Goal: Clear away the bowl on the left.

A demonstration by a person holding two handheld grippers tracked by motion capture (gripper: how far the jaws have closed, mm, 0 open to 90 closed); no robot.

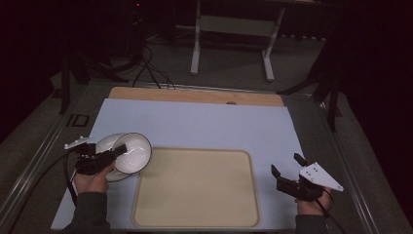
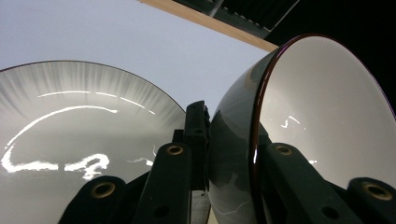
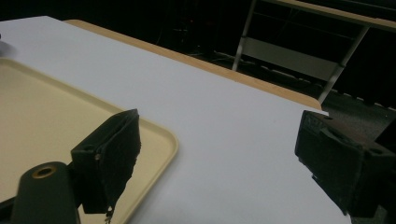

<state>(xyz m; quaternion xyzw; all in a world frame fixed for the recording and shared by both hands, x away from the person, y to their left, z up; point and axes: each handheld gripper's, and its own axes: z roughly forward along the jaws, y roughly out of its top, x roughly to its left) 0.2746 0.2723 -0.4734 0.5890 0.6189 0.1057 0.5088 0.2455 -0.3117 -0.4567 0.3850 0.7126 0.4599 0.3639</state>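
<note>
- Gripping the wall of a white bowl (image 1: 130,152) with a dark rim, the left gripper (image 1: 118,150) has one jaw inside the bowl and the other against its grey outer side, as the left gripper view shows (image 2: 261,140).
- The bowl is tilted, its opening turned away from the left gripper toward the tray.
- Just behind the bowl on the far side of the left gripper lies a pale plate (image 1: 108,146) with a thin dark edge; in the left gripper view it spreads beside the outer jaw (image 2: 70,130), its glaze streaked with reflections.
- The bowl overlaps the plate in the high view; whether they touch I cannot tell.
- A cream tray (image 1: 197,189) lies just beyond the bowl, between the two grippers, nothing on it.
- The right gripper (image 1: 287,170) hangs open over the white worktop (image 1: 204,122), jaws well apart with nothing between them.
- In the right gripper view the tray's rounded corner (image 3: 159,135) sits under the jaw on the tray side, the other jaw over bare worktop (image 3: 224,130).
- Beyond the worktop's wooden far edge stand a pale frame (image 1: 234,29) and cables (image 1: 151,68) on the floor.
</note>
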